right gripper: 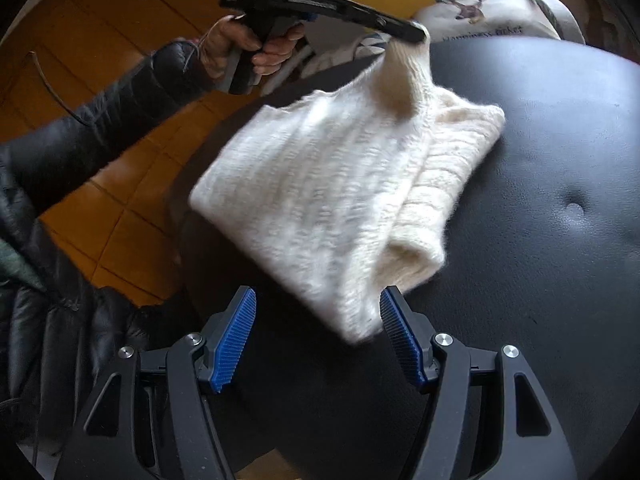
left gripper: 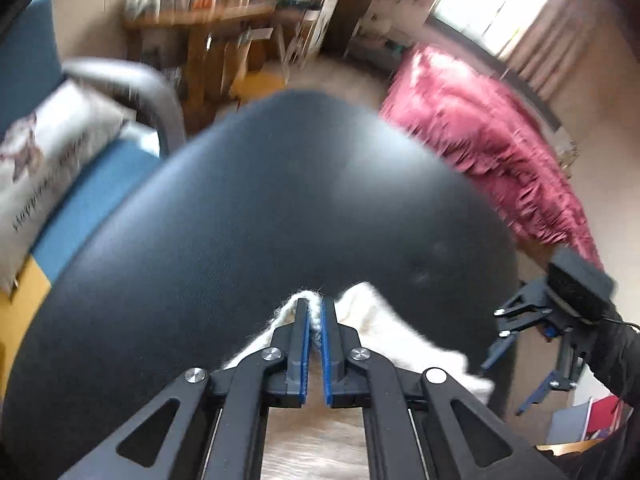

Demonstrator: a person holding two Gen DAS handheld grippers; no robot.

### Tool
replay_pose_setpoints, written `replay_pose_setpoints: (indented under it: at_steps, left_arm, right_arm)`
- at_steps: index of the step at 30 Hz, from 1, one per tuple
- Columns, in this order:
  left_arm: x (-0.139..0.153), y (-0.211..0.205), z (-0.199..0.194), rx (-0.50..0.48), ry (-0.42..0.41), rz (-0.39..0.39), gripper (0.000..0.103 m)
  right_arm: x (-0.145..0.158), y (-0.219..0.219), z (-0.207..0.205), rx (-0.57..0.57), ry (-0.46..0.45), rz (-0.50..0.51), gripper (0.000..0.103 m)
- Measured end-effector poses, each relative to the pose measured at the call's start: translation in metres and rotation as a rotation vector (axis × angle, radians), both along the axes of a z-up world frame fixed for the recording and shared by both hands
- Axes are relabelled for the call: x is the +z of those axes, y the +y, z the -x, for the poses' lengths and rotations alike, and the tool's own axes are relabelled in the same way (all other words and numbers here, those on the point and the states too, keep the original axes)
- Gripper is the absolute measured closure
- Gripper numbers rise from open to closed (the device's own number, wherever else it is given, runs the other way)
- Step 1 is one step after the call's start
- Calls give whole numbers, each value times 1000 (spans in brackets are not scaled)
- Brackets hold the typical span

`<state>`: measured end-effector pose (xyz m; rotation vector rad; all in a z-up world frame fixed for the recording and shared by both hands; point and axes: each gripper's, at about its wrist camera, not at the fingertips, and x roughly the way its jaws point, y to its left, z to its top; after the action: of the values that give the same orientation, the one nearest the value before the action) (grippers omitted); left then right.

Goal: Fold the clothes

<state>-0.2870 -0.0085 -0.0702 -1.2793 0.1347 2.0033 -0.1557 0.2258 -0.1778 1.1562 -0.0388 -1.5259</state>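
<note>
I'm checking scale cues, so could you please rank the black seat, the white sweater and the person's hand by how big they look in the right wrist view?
1. Seat
2. Sweater
3. Hand, though it lies farther from the camera, so it may look smaller.

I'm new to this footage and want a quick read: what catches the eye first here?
A fluffy white sweater lies partly folded on a round black padded stool, one corner pinched and lifted by the left gripper. The right gripper hangs open over the sweater's near edge. Beyond the stool, a crimson bedspread glows under the window.
</note>
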Motion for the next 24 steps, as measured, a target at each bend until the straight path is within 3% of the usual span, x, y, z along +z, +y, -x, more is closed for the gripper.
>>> replay_pose_setpoints:
  at_steps: [8, 12, 15, 19, 24]
  left_arm:
    - [60, -5, -32, -76, 106, -96, 100]
    - [77, -7, -42, -92, 122, -143, 100]
    - [82, -8, -40, -85, 133, -126, 99]
    - [61, 0, -30, -56, 103, -52, 99]
    - [0, 22, -2, 34, 14, 72, 99]
  right_arm:
    - [6, -5, 17, 38, -35, 15, 35]
    - [-6, -31, 27, 115, -78, 4, 35]
    - [-9, -48, 18, 215, -99, -7, 35]
    - [-8, -56, -4, 313, -91, -42, 35]
    - [-19, -58, -25, 345, -64, -134, 35]
